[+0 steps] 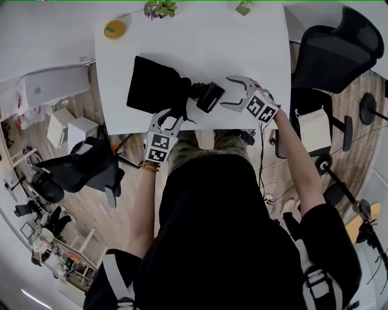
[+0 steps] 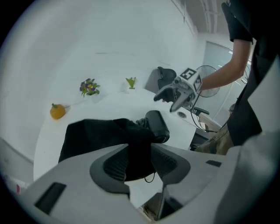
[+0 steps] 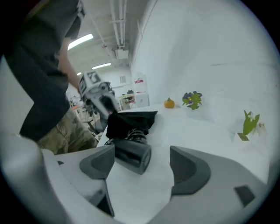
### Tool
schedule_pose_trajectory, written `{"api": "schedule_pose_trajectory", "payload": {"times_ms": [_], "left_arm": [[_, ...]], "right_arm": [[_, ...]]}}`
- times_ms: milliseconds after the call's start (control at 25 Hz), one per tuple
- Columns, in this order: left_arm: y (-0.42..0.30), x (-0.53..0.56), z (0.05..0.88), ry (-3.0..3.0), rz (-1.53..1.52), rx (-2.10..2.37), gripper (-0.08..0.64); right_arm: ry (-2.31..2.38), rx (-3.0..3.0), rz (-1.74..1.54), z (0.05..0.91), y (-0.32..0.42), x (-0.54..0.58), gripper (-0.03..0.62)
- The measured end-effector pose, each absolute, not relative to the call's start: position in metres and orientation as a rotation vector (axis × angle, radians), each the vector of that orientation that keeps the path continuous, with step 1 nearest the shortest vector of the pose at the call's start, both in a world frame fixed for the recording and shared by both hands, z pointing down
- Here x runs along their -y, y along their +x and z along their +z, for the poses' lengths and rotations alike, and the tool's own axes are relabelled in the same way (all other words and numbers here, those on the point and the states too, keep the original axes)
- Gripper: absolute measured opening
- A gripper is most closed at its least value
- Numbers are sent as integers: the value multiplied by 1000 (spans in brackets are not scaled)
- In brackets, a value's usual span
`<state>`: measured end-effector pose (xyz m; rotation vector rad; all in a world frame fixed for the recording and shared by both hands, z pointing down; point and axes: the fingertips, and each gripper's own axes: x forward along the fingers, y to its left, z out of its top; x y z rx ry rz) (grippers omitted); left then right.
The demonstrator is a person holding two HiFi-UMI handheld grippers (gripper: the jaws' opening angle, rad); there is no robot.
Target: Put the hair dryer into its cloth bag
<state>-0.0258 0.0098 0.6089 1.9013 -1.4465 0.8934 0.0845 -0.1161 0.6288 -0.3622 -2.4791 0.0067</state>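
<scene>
Well, the left gripper (image 2: 140, 155) has fingers spread around the bag (image 1: 151, 85) edge, the right gripper's (image 3: 142, 157) spread near the dryer (image 1: 209, 95) mid-frame.

The rear of the hair dryer (image 1: 207, 97) is covered by the black cloth bag (image 1: 151, 85); only its barrel is seen. In the left gripper view, the bag's near edge is masked by the left gripper (image 2: 140, 162). A flowering plant (image 1: 160, 8) and a green sprig (image 1: 244, 7) are cut by the head view's top edge. The orange thing (image 1: 114, 28) is too small to be identified.
</scene>
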Motion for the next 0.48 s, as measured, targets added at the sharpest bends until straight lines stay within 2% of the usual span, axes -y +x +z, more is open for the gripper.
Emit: {"api": "schedule_pose_trajectory", "payload": {"times_ms": [160, 320, 400, 480], "left_arm": [[-21, -46, 630, 1771, 805, 1547, 156], [-13, -62, 647, 1721, 861, 1642, 181], [-16, -52, 650, 1710, 930, 1724, 232], [-26, -33, 655, 1695, 993, 1783, 250]], "right_arm": [[-483, 2342, -48, 620, 81, 160, 413], [-686, 2072, -69, 673, 98, 112, 413], [-622, 2108, 4, 683, 91, 88, 413], [-485, 2186, 56, 682, 77, 78, 413]]}}
